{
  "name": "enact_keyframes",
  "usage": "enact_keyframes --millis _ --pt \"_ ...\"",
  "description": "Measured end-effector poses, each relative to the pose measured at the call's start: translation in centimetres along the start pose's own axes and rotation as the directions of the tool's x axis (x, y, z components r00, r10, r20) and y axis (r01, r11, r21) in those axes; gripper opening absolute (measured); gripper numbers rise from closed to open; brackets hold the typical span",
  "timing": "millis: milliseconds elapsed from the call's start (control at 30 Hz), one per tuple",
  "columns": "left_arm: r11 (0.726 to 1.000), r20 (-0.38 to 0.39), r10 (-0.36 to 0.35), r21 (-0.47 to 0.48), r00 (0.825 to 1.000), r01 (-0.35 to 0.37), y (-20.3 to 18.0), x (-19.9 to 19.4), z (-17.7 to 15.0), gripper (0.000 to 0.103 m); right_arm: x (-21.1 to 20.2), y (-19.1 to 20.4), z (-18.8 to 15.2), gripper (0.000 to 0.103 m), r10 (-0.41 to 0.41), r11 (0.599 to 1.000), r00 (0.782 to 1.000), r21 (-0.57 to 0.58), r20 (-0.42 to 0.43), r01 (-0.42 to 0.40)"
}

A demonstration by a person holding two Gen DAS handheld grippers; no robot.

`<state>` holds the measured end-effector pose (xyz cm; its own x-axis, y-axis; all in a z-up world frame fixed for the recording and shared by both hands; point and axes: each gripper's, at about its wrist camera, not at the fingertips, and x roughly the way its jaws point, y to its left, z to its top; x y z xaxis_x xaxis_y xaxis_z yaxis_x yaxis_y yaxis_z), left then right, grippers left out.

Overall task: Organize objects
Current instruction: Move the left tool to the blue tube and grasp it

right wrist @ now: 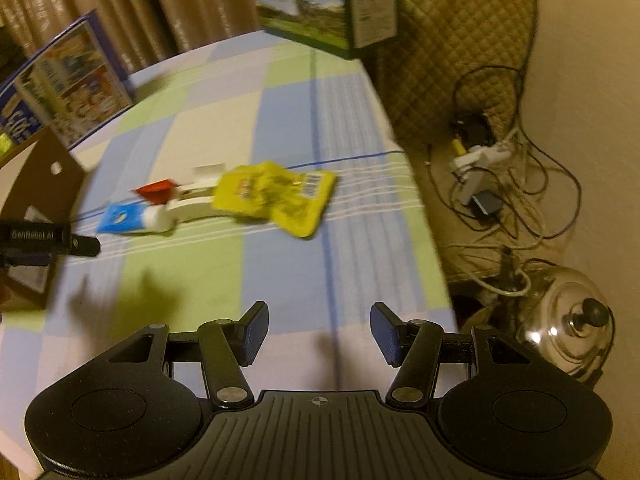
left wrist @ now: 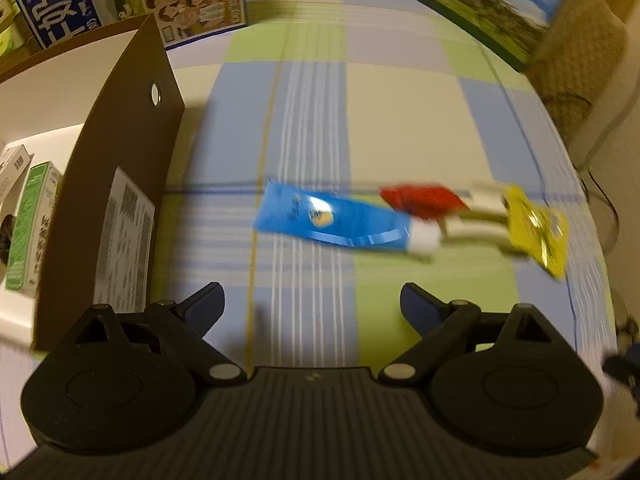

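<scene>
While both grippers hang wide open and empty | blue tube (left wrist: 334, 220) lies ahead of left gripper (left wrist: 312, 308) | yellow packet (right wrist: 276, 198) ahead of right gripper (right wrist: 318, 334), near table edge (right wrist: 420, 208)

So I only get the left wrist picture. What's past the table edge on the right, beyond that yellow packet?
Observer: A tangle of cables lies on the floor there, around a white power strip.
Operator: Anything else down there?
Observer: A shiny metal pot with a black knob on its lid, closer to the camera than the cables.
Operator: And is the other claw holding anything?
Observer: No. The right claw is open and empty over the checked tablecloth, with the yellow packet ahead of it and untouched.
</scene>
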<state>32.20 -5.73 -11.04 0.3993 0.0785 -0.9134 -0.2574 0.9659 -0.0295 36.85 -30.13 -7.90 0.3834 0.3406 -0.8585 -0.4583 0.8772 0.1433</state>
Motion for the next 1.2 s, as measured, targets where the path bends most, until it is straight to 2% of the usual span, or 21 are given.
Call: enact_keyframes --millis 200,367,567,933,1200 --pt "0.996 -0.006 0.061 -0.063 0.998 -0.061 0.1 3.6 3.5 0.093 0.3 -1.9 0.7 0.054 -0.03 0.999 1.0 0.035 -0.004 0.03" --pt "0.992 -0.038 0.062 -0.112 0.997 -0.066 0.4 6.2 5.3 0.093 0.6 -2.7 0.9 0.054 -0.041 0.997 0.999 0.058 -0.012 0.042" --pt "0.991 -0.055 0.101 -0.08 0.993 -0.105 -0.8 7.8 5.8 0.093 1.4 -3.2 0.9 0.054 -0.049 0.996 0.998 0.078 -0.033 0.052" --pt "0.994 -0.027 0.107 0.035 0.994 -0.106 -0.4 6.5 2.4 0.093 2.1 -3.4 1.1 0.054 -0.048 0.995 0.998 0.08 -0.046 0.051" --pt "0.996 -0.043 0.068 0.057 0.997 -0.065 0.7 4.5 -1.2 0.093 2.8 -2.5 1.2 0.054 -0.031 0.998 0.998 0.049 -0.062 0.034"
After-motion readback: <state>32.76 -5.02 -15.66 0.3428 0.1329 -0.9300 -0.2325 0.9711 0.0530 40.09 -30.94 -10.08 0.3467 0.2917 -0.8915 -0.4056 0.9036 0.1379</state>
